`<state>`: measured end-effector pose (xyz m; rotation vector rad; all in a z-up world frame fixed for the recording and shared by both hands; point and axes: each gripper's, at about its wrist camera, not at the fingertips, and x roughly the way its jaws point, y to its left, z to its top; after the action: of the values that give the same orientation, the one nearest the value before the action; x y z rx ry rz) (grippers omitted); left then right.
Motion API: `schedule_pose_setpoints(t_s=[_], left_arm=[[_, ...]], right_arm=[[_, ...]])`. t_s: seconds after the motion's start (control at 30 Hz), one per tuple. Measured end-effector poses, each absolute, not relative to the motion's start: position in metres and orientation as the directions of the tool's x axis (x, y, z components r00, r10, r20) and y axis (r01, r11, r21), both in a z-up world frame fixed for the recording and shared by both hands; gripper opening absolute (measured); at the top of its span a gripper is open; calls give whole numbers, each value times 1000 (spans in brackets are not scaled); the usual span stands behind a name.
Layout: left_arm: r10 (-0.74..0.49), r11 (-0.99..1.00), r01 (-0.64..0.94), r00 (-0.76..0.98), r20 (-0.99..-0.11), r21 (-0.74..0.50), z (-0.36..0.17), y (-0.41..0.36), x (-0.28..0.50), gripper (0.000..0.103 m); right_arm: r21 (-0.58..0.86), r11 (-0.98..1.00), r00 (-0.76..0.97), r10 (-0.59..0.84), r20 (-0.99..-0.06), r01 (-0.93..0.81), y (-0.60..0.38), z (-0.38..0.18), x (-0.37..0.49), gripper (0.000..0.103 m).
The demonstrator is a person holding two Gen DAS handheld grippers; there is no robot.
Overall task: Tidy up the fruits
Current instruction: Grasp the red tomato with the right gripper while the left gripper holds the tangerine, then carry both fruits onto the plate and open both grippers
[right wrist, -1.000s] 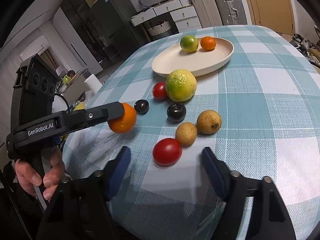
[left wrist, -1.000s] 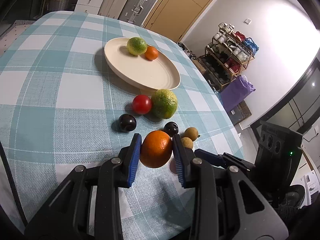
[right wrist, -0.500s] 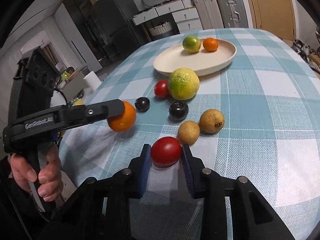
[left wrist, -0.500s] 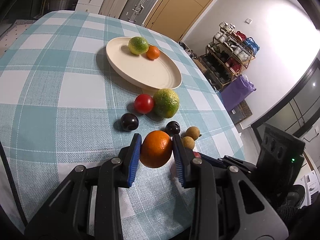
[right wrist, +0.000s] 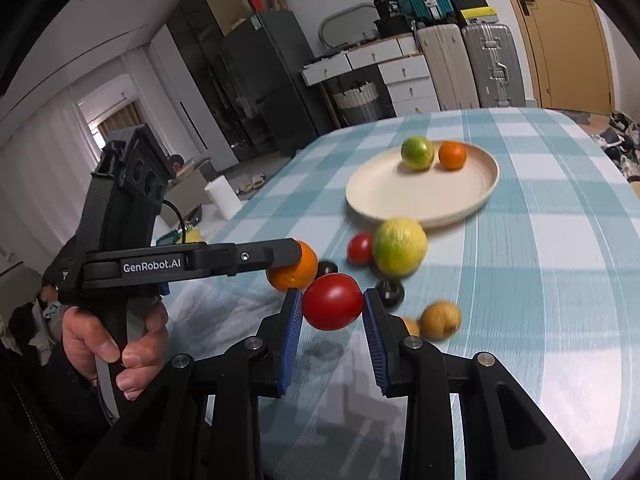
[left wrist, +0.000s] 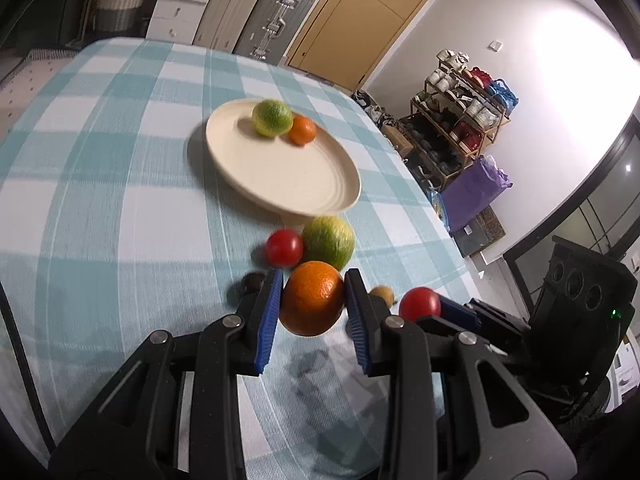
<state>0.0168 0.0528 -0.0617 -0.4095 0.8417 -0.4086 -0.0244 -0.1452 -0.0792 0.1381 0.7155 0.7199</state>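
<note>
Fruits: orange (left wrist: 313,298) clamped between the left gripper (left wrist: 312,312) pads, red tomato (right wrist: 332,306) clamped in the right gripper (right wrist: 331,320), both jaws nearly closed on their loads and both fruits apparently clear of the checked tablecloth (left wrist: 100,200), though motion blur makes the gap hard to confirm. Cream plate (right wrist: 420,204), already carrying a green citrus (right wrist: 417,153) and a small orange (right wrist: 452,155), lies straight ahead of both claws past the loose cluster (big green-yellow citrus (right wrist: 399,246), second tomato (right wrist: 360,249), dark plums, brown fruits). From the right wrist view the two claws sit side by side, about equally near the plate, so I'd judge the carry is forward over the cluster, with bare space on the plate's near half.
</note>
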Motion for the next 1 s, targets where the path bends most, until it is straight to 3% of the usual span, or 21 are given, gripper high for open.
schedule_pose_setpoints(t_s=[1.0], left_arm=[[-437, 872, 131, 640, -632, -471, -25, 69, 167, 29]], right_arm=[[345, 761, 558, 641, -527, -549, -147, -43, 140, 31]])
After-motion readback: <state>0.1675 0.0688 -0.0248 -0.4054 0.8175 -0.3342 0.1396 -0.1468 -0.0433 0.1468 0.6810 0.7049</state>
